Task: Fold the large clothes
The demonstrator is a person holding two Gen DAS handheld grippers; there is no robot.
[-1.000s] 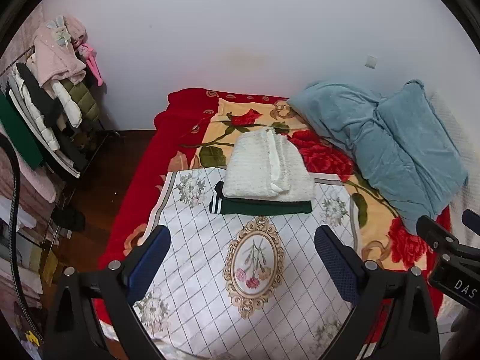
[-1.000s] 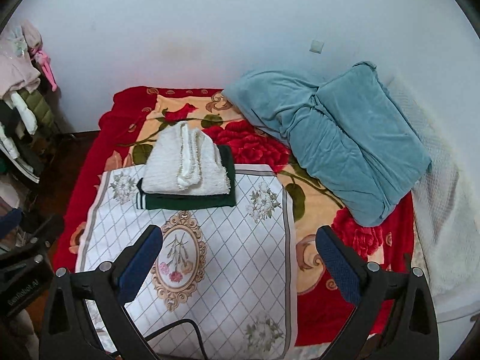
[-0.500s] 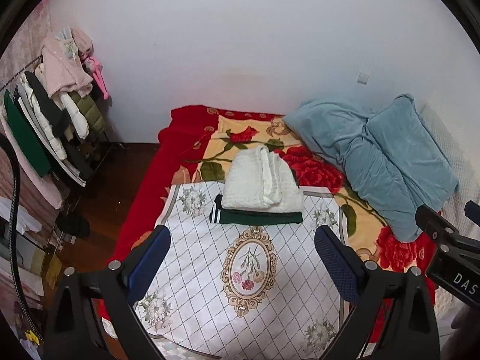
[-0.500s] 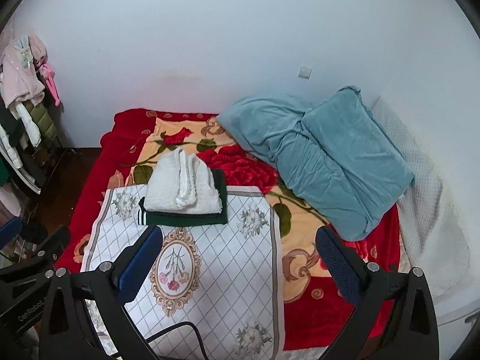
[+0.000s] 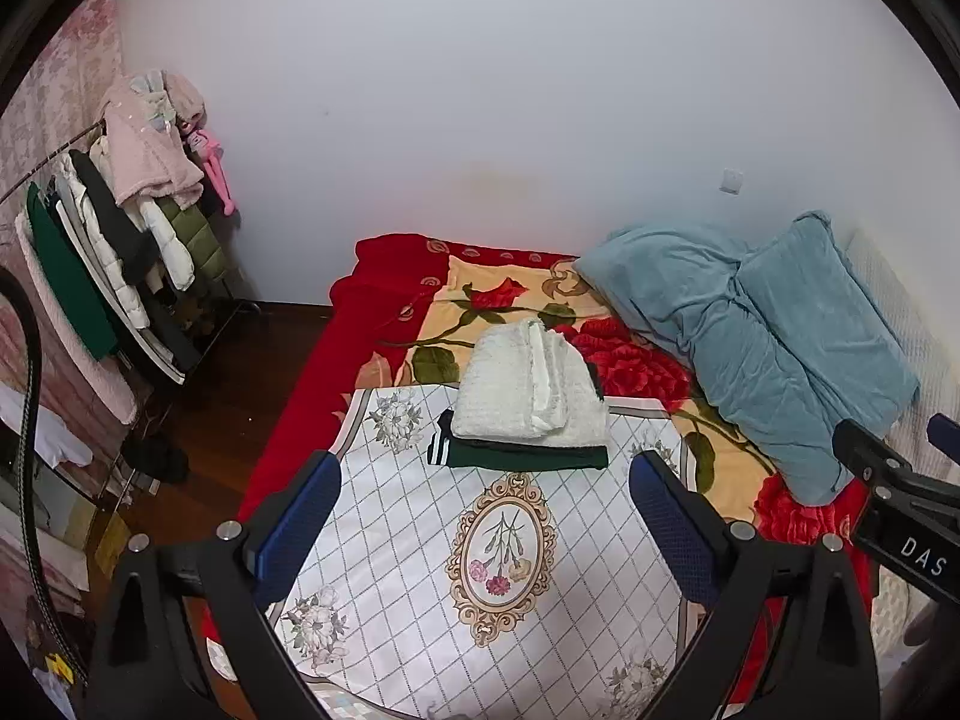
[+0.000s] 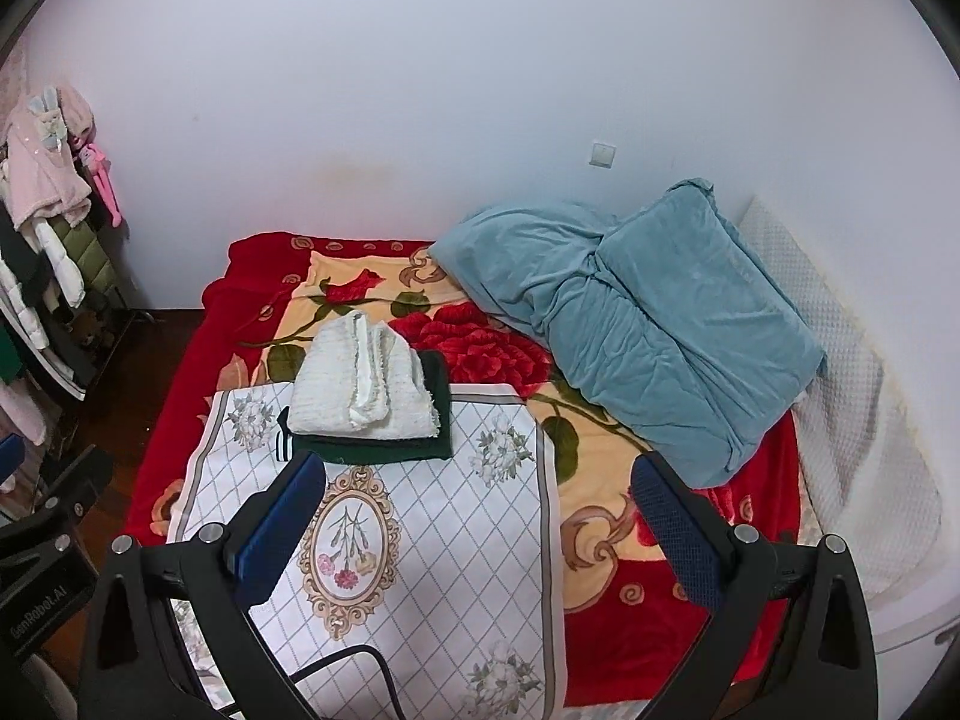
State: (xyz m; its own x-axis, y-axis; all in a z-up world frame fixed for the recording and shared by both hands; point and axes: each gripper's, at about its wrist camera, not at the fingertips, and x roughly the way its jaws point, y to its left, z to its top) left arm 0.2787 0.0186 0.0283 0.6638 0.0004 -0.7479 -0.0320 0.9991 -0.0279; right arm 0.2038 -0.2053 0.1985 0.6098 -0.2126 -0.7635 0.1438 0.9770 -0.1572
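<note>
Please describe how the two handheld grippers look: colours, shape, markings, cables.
Both the left gripper and the right gripper have black frames with silver screws and two blue textured pads. A black cable runs below the right one. White lettering marks their sides.

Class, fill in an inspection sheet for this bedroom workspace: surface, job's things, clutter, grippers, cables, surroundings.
Surface: white lattice cloth spread flat on red floral blanket.
Job's things: folded white garment stacked on folded dark green garment.
Clutter: teal duvet heaped at the right.
Grippers: left gripper and right gripper both open, empty, above the cloth.
Cables: black cable at the lower edge.
Surroundings: clothes rack, white wall.
</note>
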